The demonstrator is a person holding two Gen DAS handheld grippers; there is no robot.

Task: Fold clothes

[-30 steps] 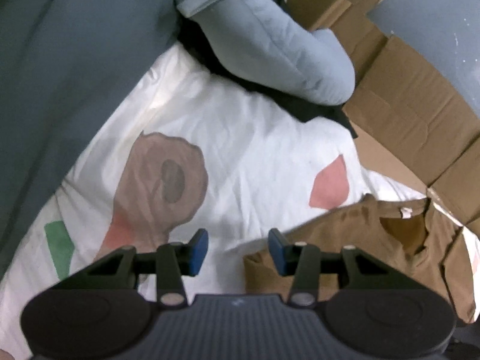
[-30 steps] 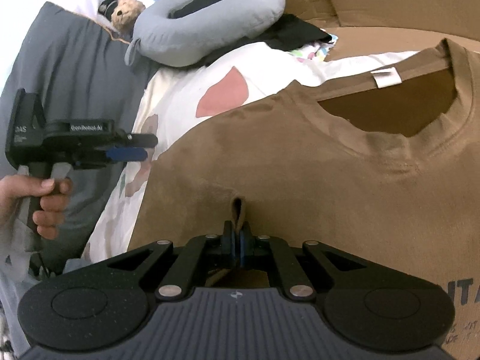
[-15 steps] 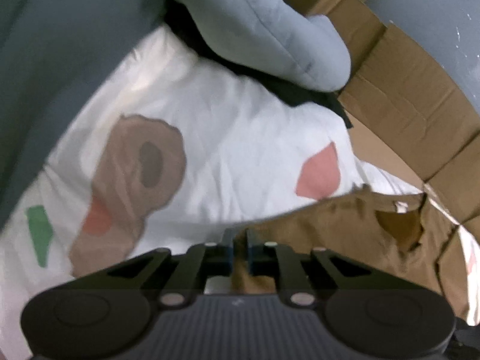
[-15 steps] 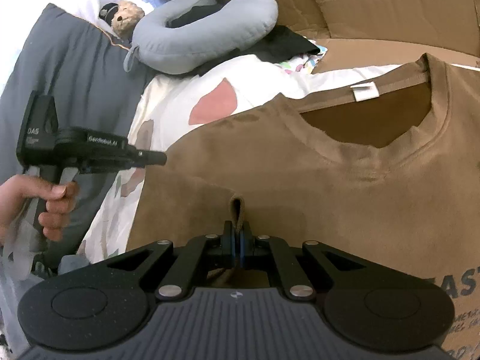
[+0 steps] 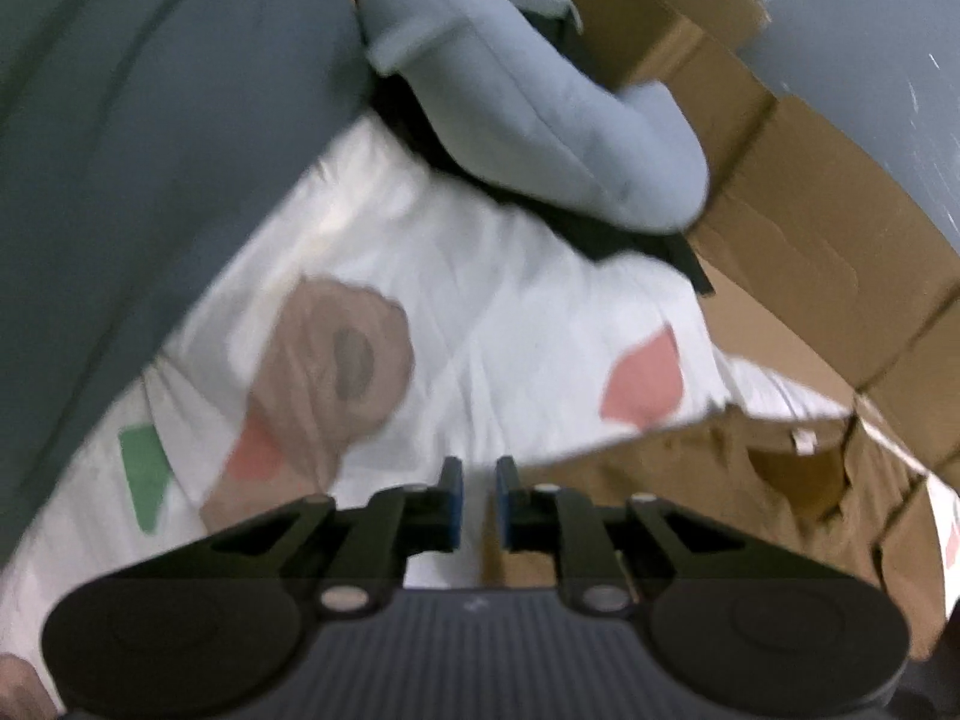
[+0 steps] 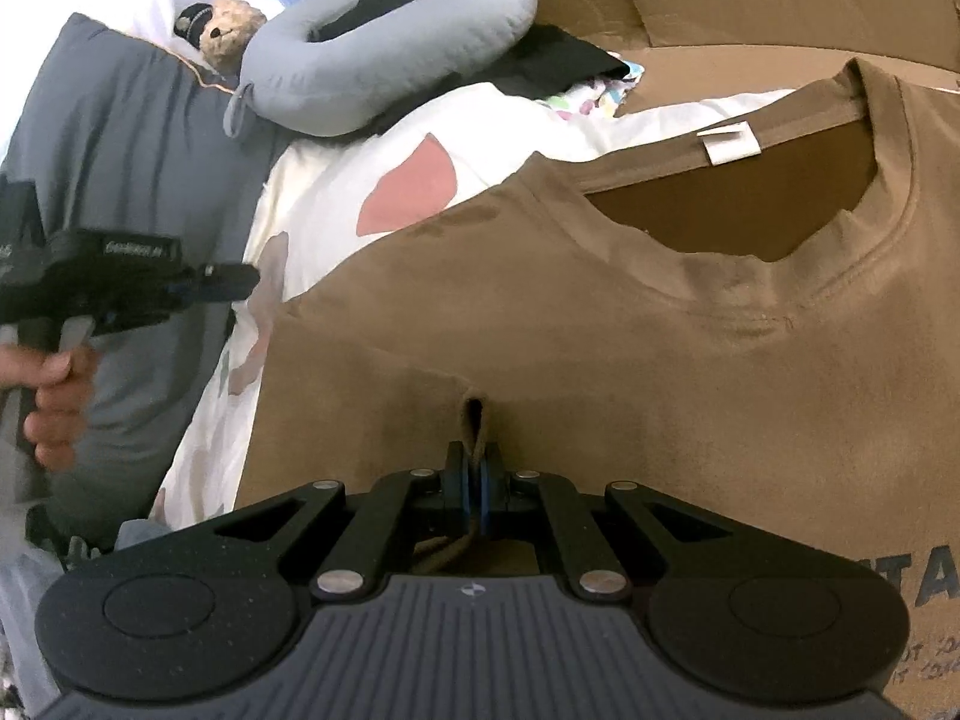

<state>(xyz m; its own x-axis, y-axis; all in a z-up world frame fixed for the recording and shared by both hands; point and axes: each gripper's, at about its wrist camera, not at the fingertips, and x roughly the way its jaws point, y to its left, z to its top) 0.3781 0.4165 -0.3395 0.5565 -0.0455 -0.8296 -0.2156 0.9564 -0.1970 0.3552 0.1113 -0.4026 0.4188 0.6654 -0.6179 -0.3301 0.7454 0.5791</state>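
T-shirt (image 6: 600,360): brown, spread neck-up on the white printed sheet (image 6: 372,150) of the bed, its collar toward the cardboard (image 6: 720,0) at the far edge, one side edge running along the sheet on the left.
Right tongs (image 6: 474,480): pressed together on a small upright pleat of the brown cloth, near the shirt's left side.
Left tongs (image 5: 478,498): a narrow gap between the blue pads, nothing visibly in it; they hang over the sheet, just beside the shirt's edge.
Risk, thin grip: the pleat held is small, so I judge a quick pull could slip it free and leave the fold crooked.
Risk, one-sided hold: with only one side held, the cloth may bunch or drag the sheet.
Right view only: the person's hand (image 6: 54,396) on the left tool, the neck label (image 6: 729,141), grey print at the shirt's right, a neck pillow (image 6: 390,48) and a bear toy (image 6: 228,30).
Left view only: the gap between its own pads, the sheet's brown and green prints; blurred.
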